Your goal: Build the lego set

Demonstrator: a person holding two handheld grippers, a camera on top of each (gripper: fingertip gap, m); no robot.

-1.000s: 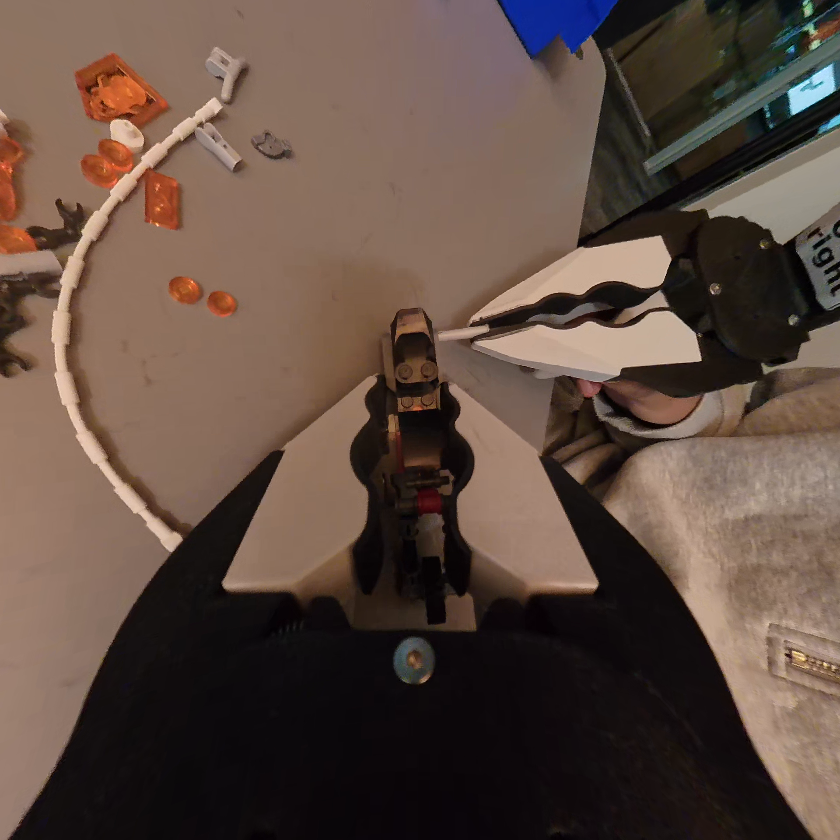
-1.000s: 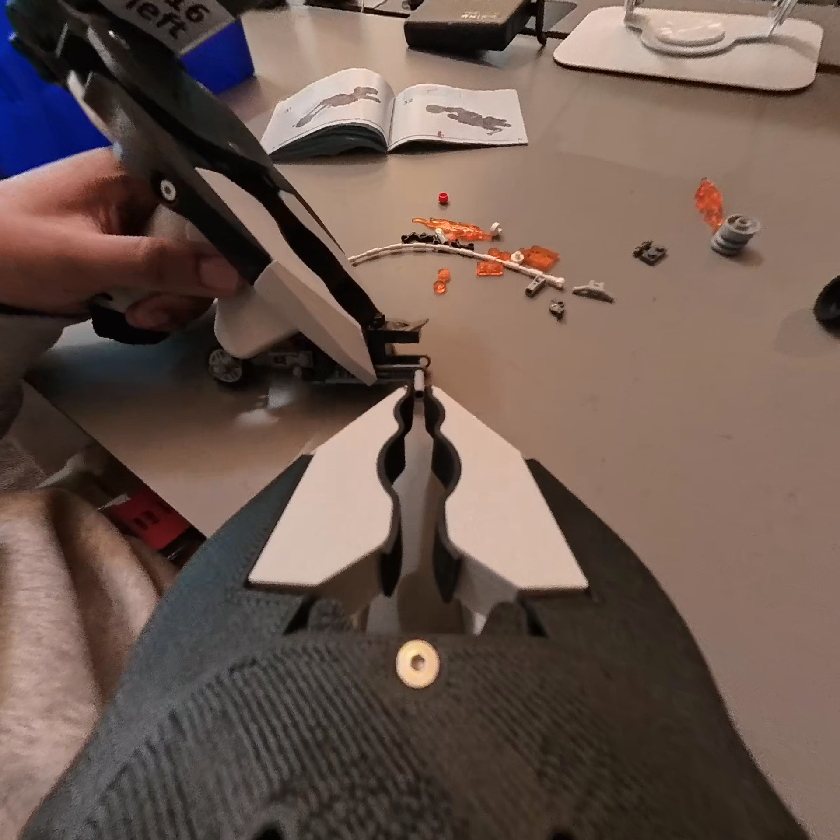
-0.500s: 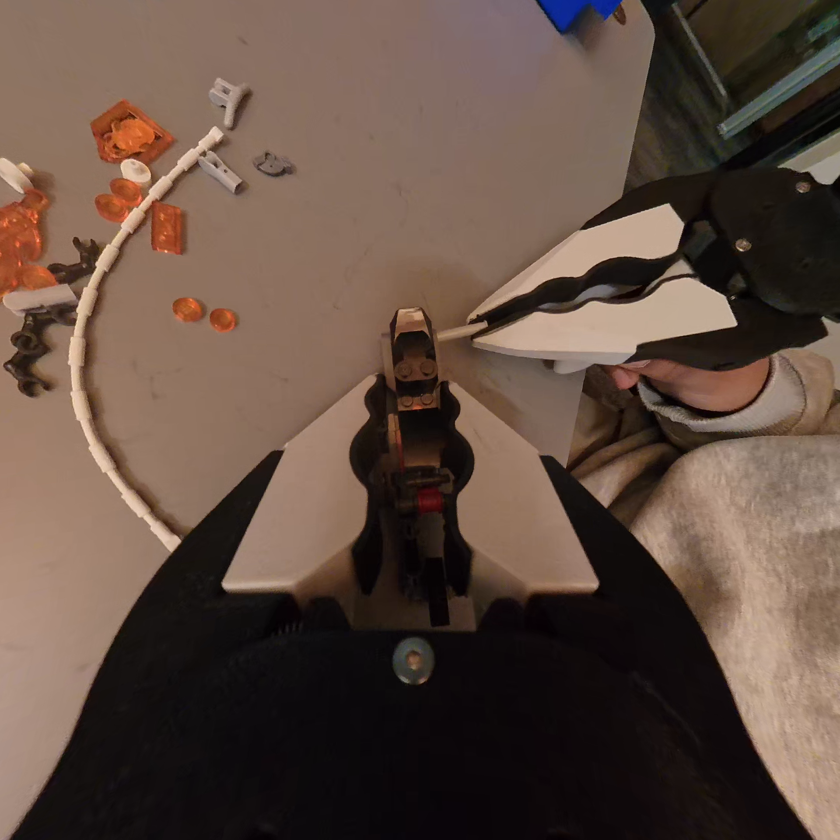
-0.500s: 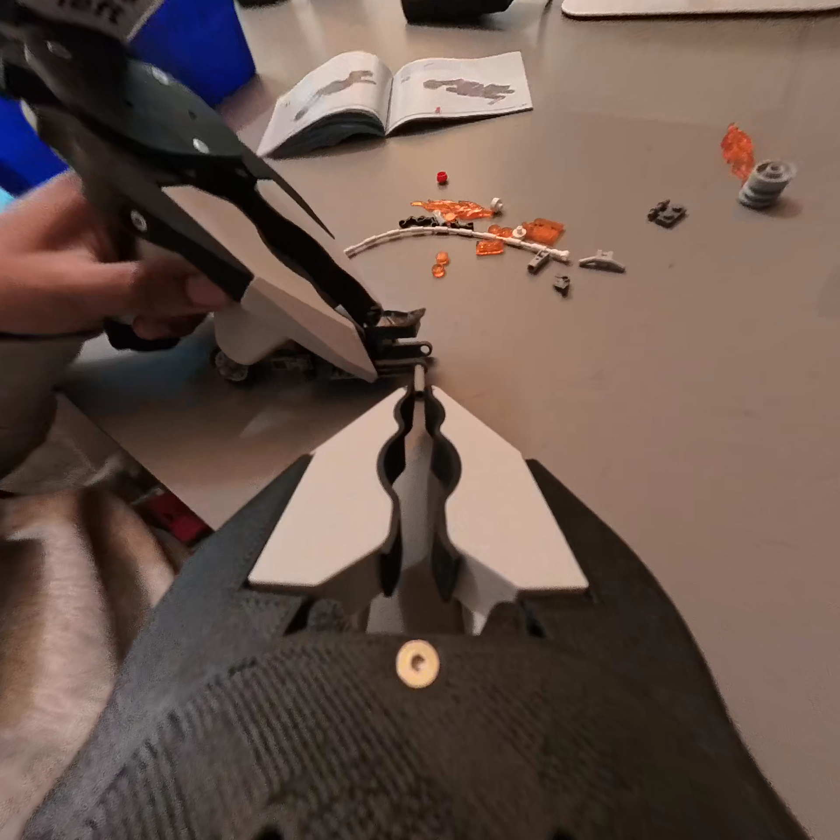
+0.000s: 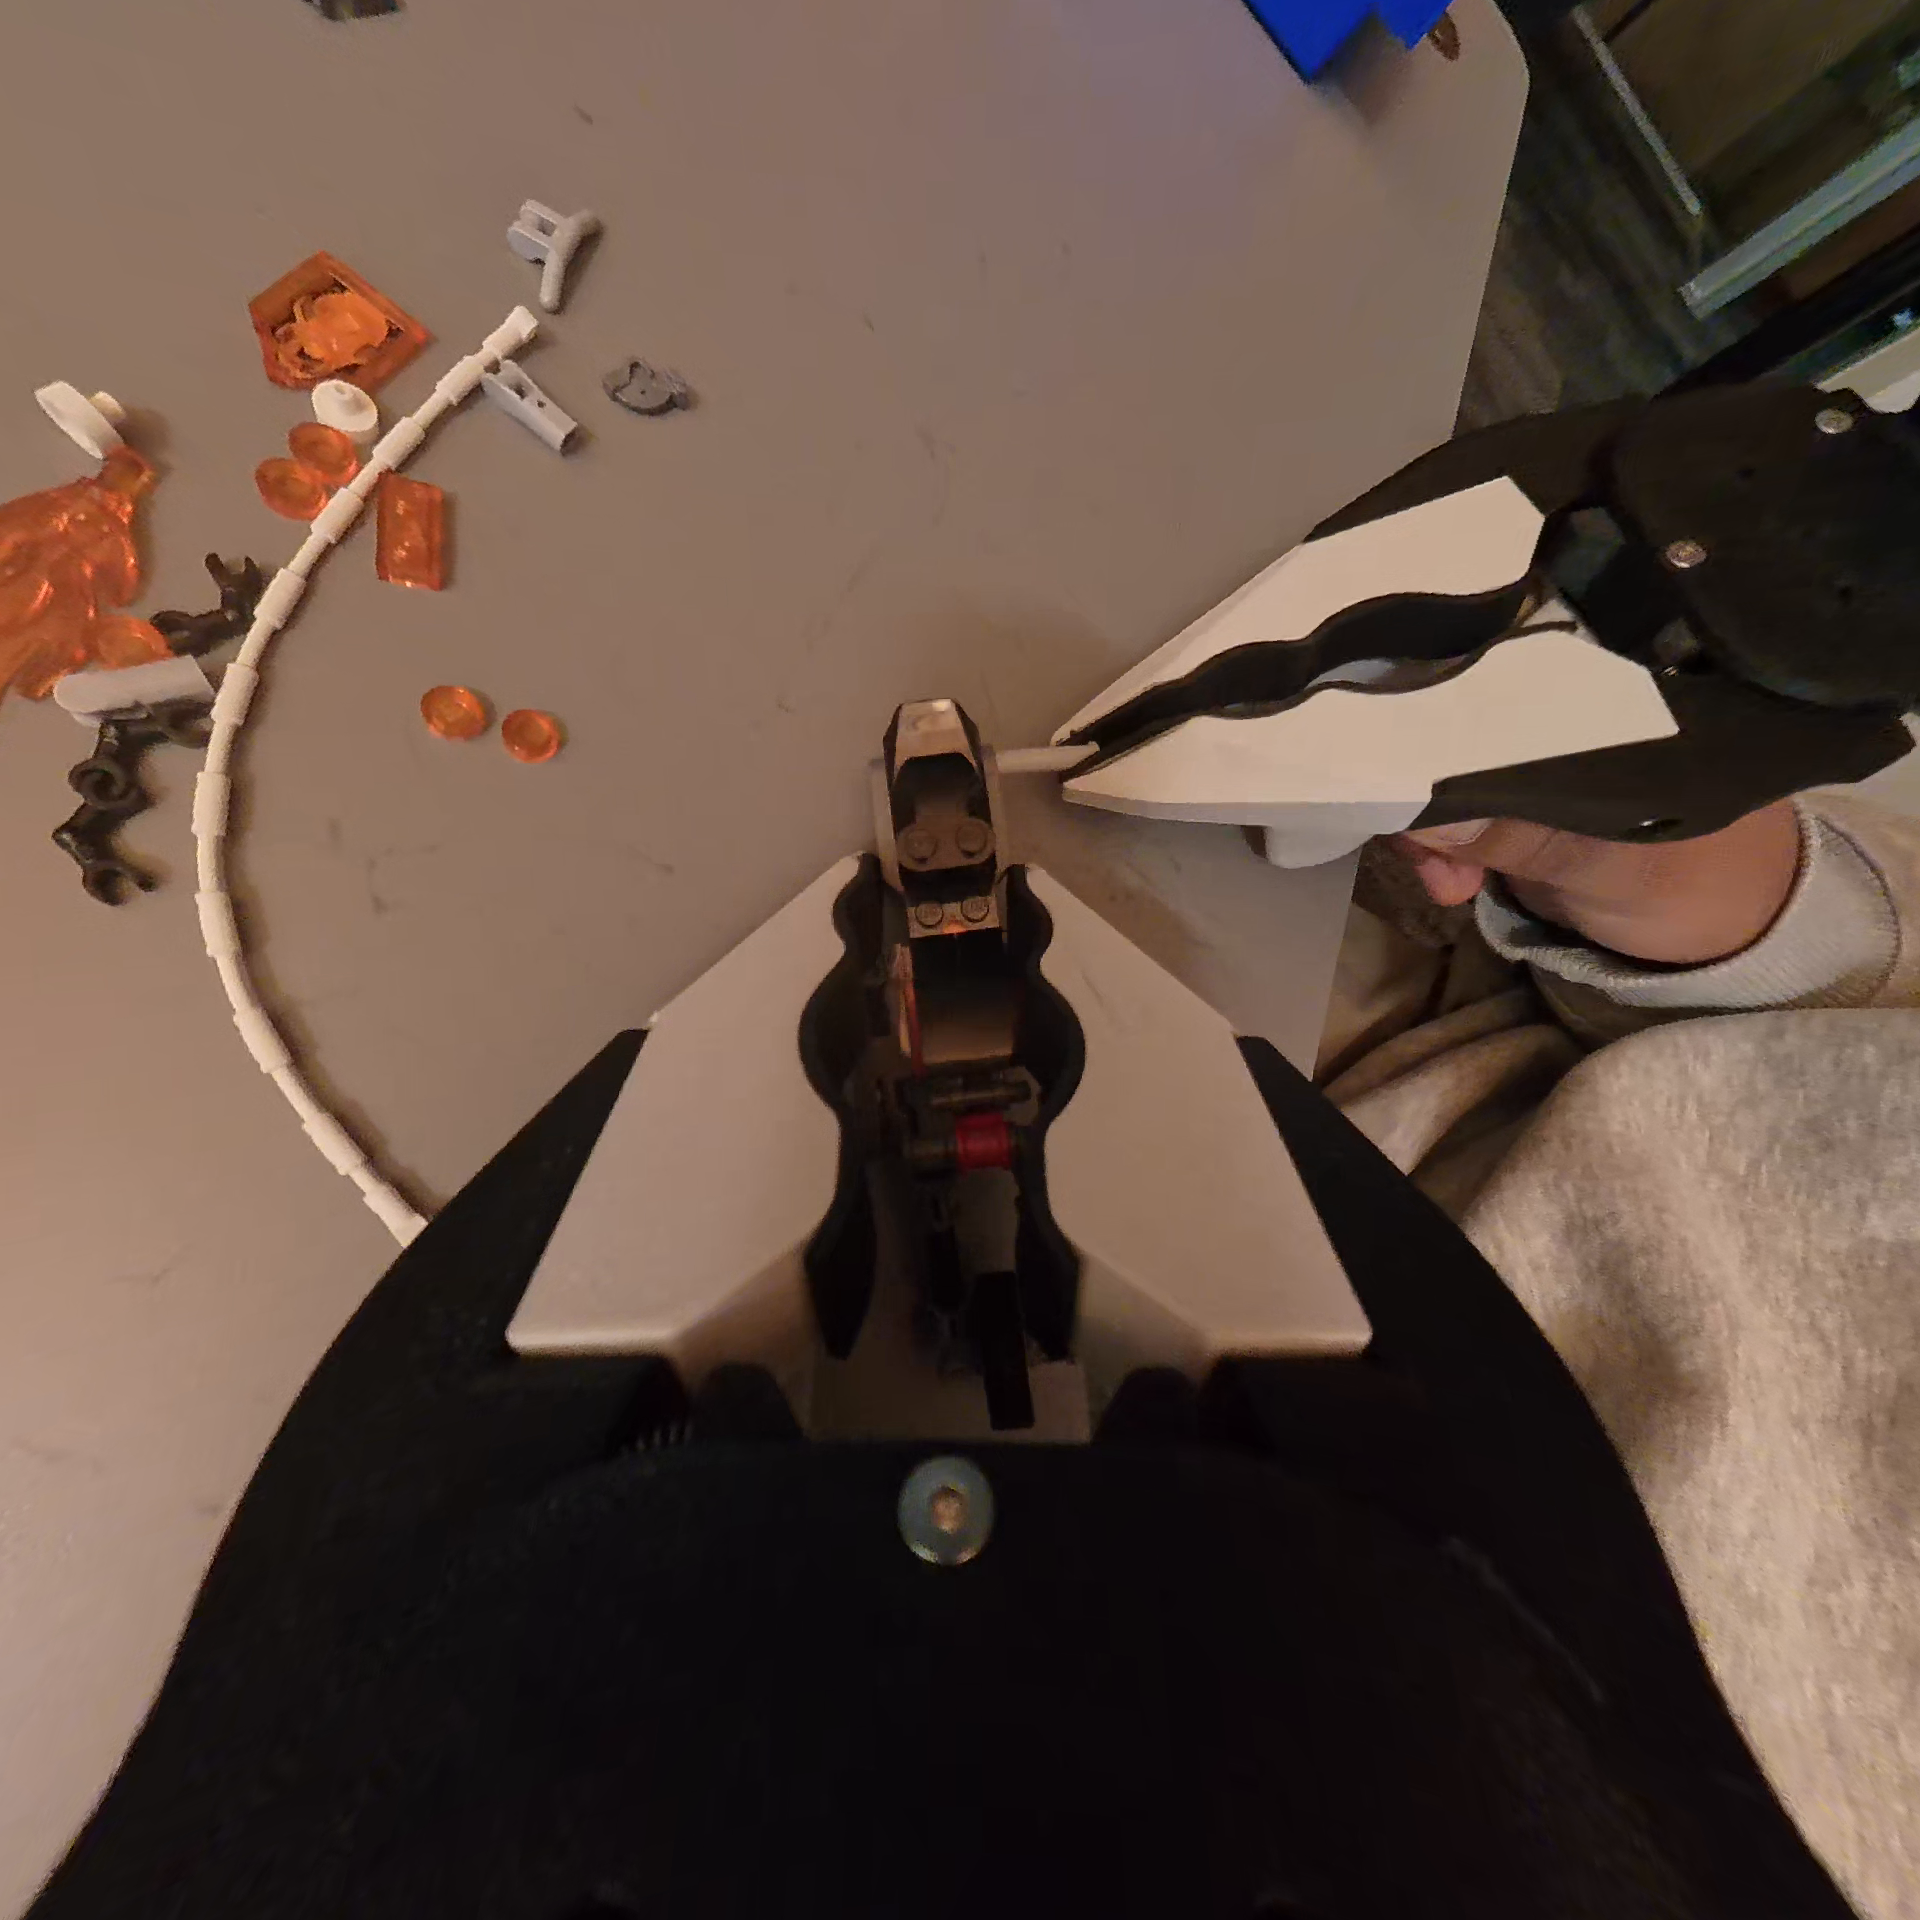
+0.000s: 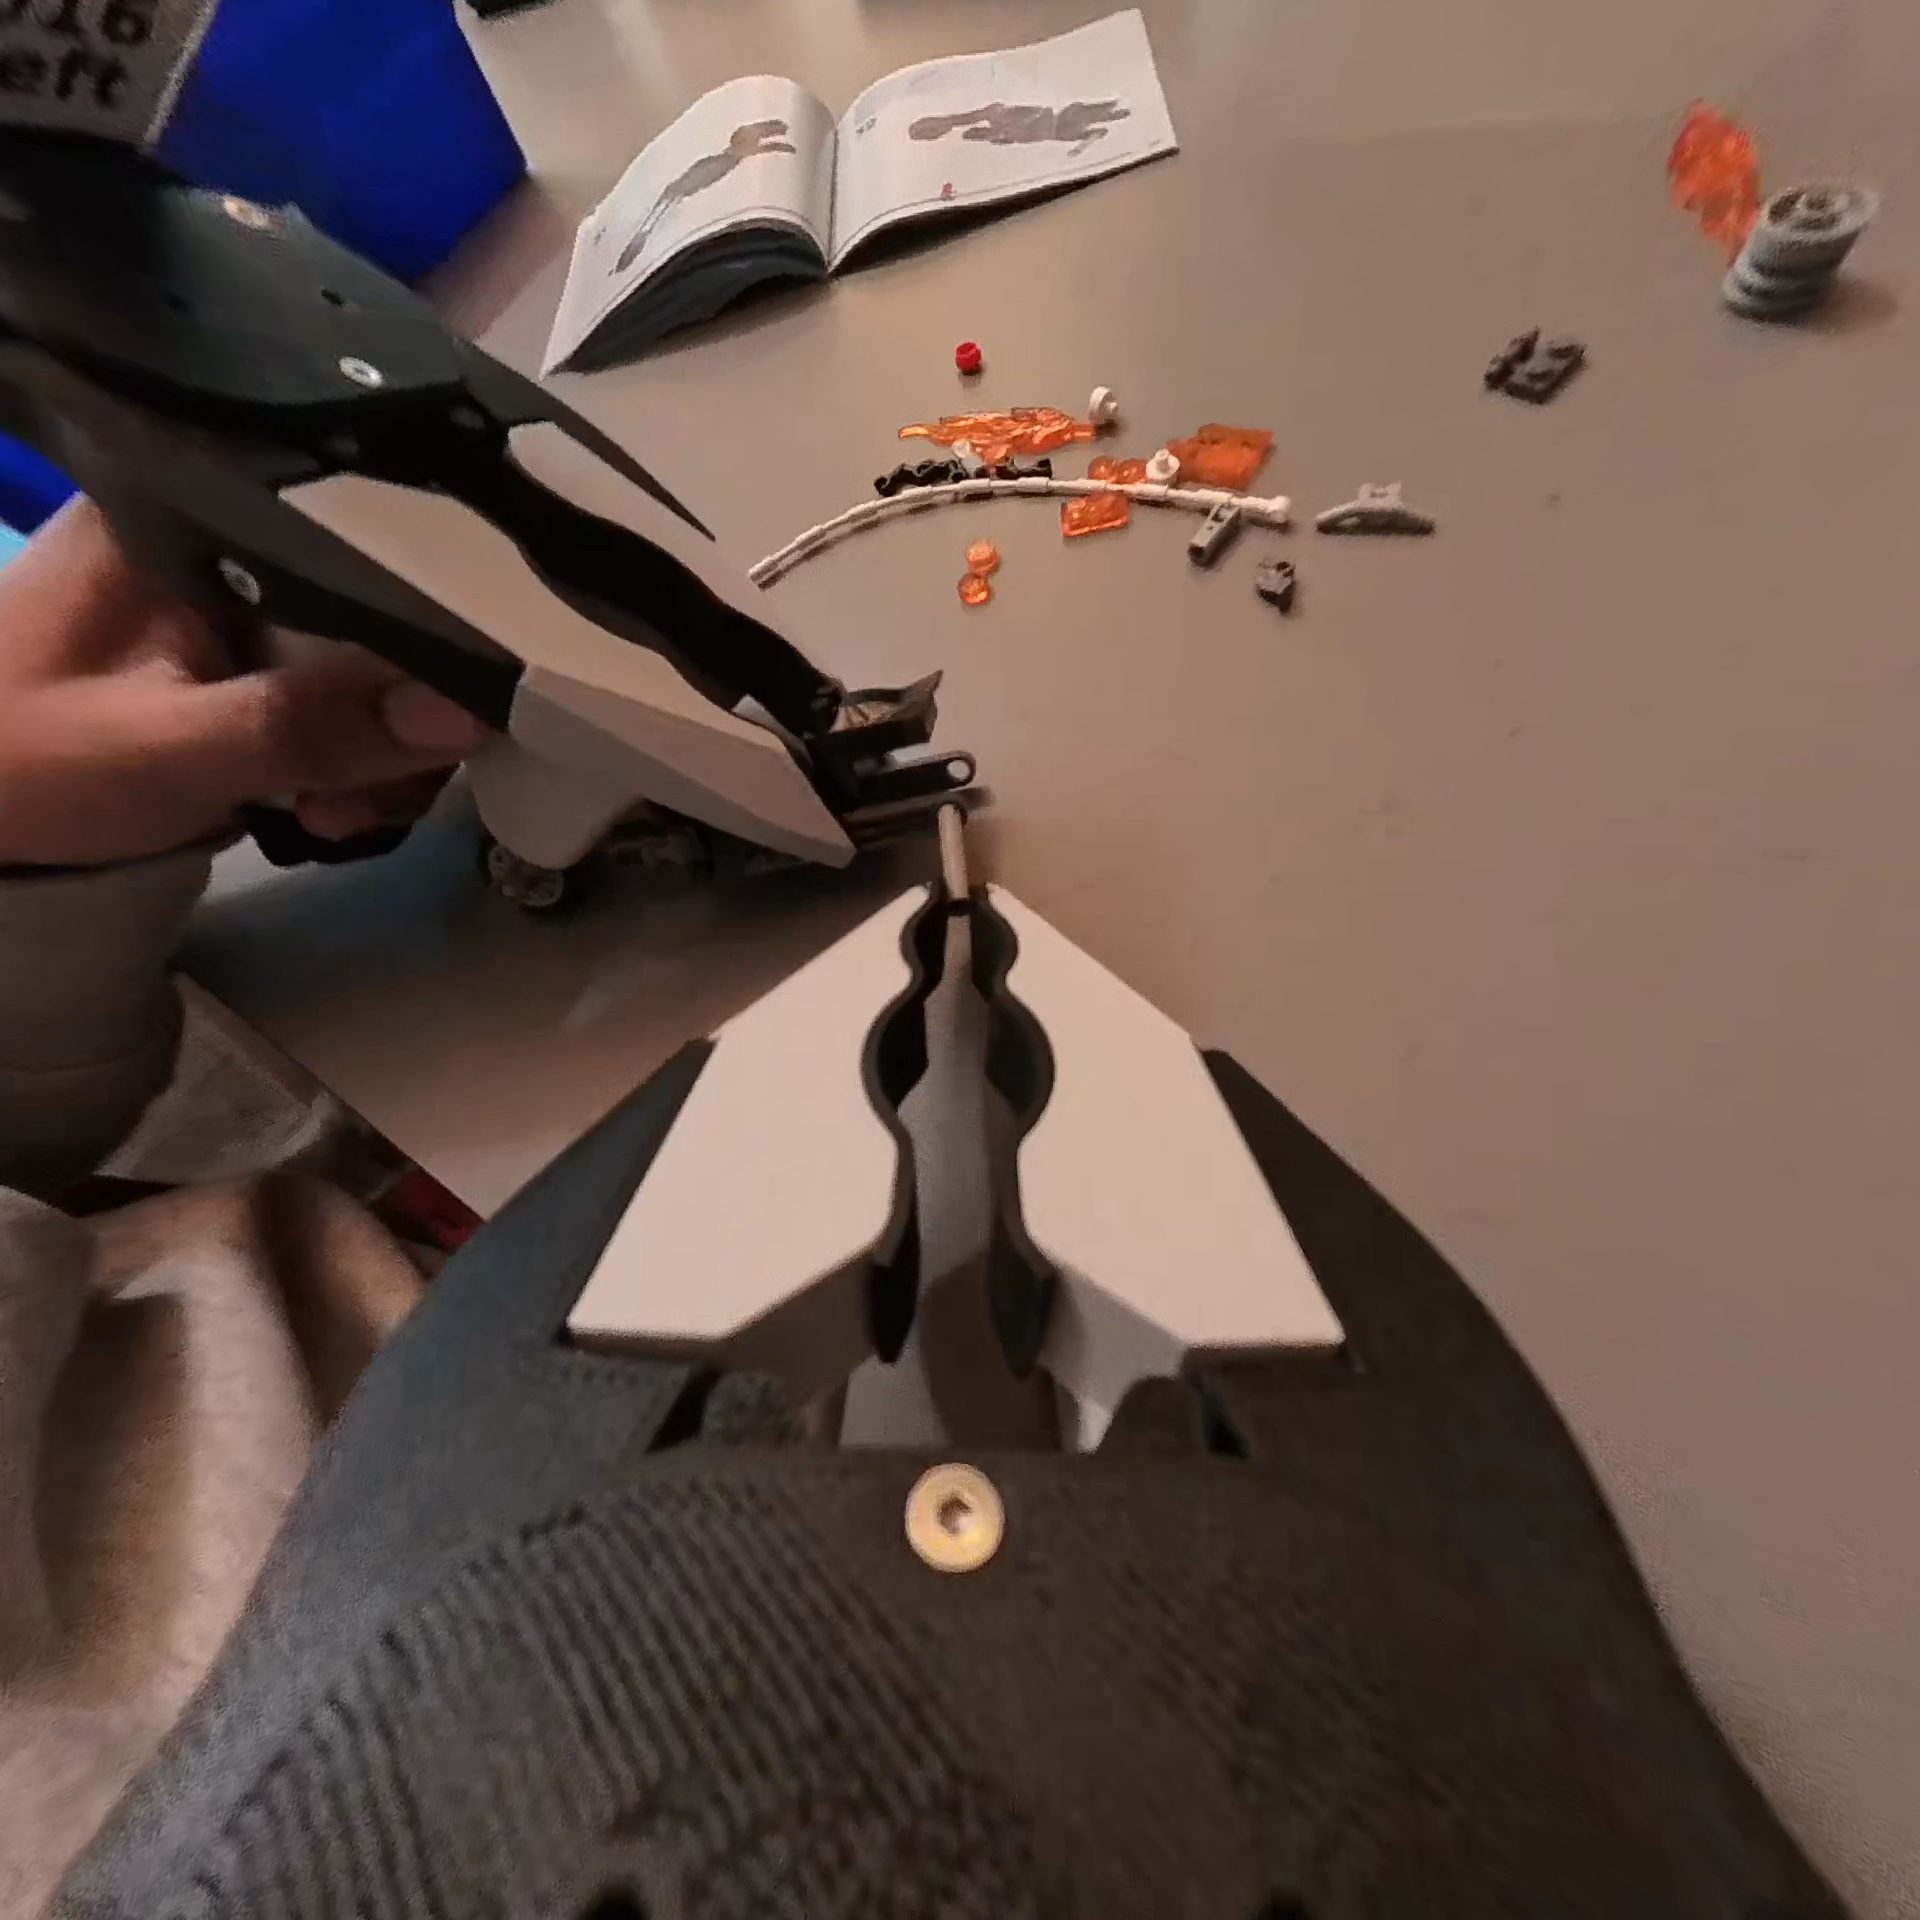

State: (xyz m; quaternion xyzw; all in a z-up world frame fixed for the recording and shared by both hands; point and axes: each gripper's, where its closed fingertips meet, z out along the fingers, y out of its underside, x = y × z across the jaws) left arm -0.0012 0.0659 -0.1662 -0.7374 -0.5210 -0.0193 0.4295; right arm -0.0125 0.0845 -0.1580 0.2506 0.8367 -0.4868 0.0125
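My left gripper (image 5: pixel 943 883) is shut on a dark lego build (image 5: pixel 940 821) with a red bush and grey front, held near the table's corner. It also shows in the right wrist view (image 6: pixel 883 764), where the left gripper (image 6: pixel 831 790) comes in from the left. My right gripper (image 6: pixel 956 899) is shut on a thin light-grey lego bar (image 6: pixel 950 847) whose far end touches the build's side. In the left wrist view the right gripper (image 5: pixel 1075 756) comes in from the right with the bar (image 5: pixel 1029 758) against the build.
Loose orange, grey and black pieces and a long white ribbed hose (image 5: pixel 270 748) lie on the grey table (image 5: pixel 935 312). An open instruction booklet (image 6: pixel 862 197), grey stacked wheels (image 6: pixel 1792 249) and a blue bin (image 6: pixel 343 135) stand farther back. The table edge (image 5: pixel 1392 727) is close. My left and right fingertips are right by each other.
Both grippers stay shut and joined at the build. The right gripper has swung a little, so the bar shows longer and points more squarely into the build's side.
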